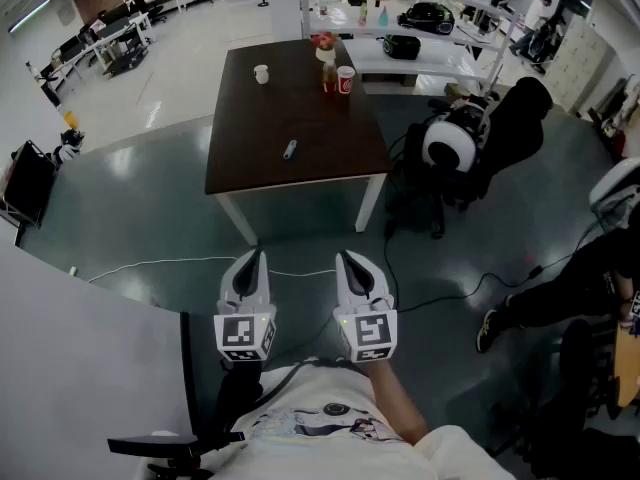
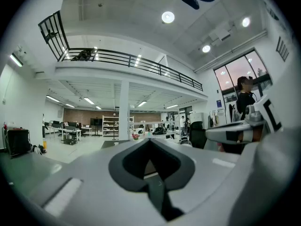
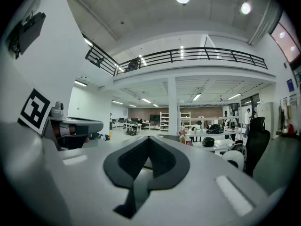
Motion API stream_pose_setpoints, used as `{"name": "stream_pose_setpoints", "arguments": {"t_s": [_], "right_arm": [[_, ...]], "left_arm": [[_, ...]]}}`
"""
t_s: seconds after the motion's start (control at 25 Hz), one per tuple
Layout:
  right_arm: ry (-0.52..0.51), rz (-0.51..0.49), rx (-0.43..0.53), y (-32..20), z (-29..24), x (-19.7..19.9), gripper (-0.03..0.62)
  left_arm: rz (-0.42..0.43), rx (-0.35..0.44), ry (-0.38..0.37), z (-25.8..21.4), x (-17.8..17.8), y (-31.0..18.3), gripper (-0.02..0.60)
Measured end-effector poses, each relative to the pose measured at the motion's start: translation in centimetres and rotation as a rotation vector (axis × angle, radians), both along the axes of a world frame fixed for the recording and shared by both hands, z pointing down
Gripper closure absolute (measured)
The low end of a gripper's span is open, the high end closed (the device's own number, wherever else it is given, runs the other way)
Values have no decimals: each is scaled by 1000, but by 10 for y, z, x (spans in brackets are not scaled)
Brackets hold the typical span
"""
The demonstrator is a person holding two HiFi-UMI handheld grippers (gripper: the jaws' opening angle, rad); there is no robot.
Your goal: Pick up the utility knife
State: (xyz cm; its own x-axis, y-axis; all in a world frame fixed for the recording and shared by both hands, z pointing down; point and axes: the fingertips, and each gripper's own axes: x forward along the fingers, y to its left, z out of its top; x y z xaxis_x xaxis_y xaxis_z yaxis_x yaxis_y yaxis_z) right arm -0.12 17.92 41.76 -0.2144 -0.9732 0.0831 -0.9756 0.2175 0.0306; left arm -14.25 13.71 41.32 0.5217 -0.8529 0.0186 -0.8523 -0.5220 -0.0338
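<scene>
The left gripper (image 1: pixel 256 260) is smooth white plastic with dark, finely ribbed pads; its jaws are pressed together into one point with nothing between them; its cube bears black-and-white square markers. Farther off stands a rectangular table (image 1: pixel 245 138) with a matte dark-brown top and white legs. A small white cup (image 1: pixel 261 73) sits near its far left corner; the utility knife (image 1: pixel 290 150), slim and bluish-grey, lies flat near the middle of the top, well apart from both grippers. At the far right edge stands what seems to be a small bottle (image 1: pixel 327 70), just beside a red cup (image 1: pixel 345 79) whose white print is too small to read. The right gripper (image 1: pixel 347 260) matches the left, jaws closed and empty.
</scene>
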Motion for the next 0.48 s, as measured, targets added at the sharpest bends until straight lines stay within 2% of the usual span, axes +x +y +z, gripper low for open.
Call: {"name": "stream_pose_setpoints", "arguments": {"t_s": [0.48], "right_arm": [[-17,4,-4,-3,1,7,594]], "left_arm": [[-6,-15,3,4,8,-2,583]]}}
